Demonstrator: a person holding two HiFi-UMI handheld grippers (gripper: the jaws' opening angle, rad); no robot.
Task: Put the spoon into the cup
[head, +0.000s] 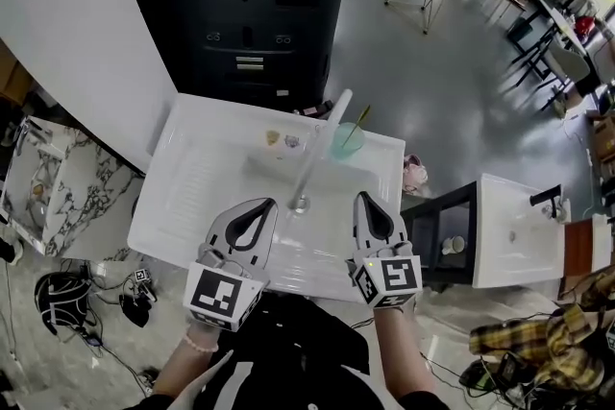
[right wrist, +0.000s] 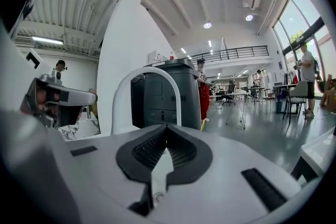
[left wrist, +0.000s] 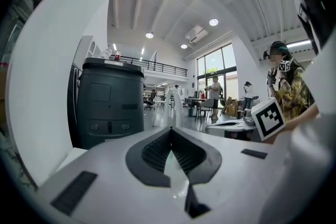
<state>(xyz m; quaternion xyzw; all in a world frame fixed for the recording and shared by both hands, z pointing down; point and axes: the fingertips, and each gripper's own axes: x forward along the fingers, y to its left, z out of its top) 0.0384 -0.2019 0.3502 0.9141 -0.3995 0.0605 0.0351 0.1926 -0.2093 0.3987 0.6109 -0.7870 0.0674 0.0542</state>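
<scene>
In the head view, a white sink (head: 192, 178) is seen with a tap (head: 312, 163) at its middle. The cup (head: 348, 141) stands at the far edge, just right of the tap. A thin yellow stick, probably the spoon (head: 362, 117), rises from the cup. The left gripper (head: 264, 204) and right gripper (head: 365, 197) are held over the near part, well apart from the cup.

In the left gripper view, the jaws are pressed together on nothing, and a dark cabinet (left wrist: 110, 102) is seen beyond.

In the right gripper view, the jaws are likewise clenched and empty, with the tap's white arch ahead.
</scene>
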